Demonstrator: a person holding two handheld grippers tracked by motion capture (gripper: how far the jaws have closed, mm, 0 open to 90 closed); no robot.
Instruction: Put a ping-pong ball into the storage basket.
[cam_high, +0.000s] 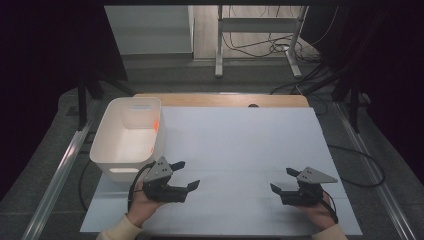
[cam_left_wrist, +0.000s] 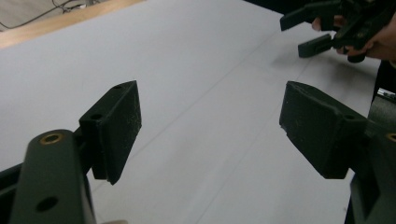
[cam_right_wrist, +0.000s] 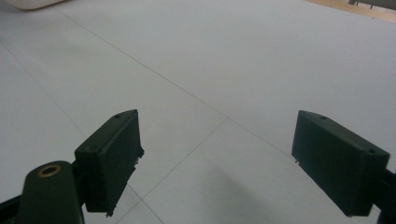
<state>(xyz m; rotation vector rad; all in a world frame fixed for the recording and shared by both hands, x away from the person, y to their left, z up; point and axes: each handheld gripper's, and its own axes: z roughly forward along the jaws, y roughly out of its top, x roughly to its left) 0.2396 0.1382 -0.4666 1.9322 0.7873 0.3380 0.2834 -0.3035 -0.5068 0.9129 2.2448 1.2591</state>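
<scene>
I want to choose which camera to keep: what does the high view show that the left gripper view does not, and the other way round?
The high view alone gives the white bin at the table's left, both hands, the left gripper whole, and the floor cables behind. The left gripper view alone gives its own pads close up, wide apart with nothing between. Both show the white table surface and the right gripper, open.

Bin (cam_high: 131, 137) on table (cam_high: 240, 150) far left; left tool (cam_high: 185, 175) just before it, right tool (cam_high: 280, 181) opposite
</scene>
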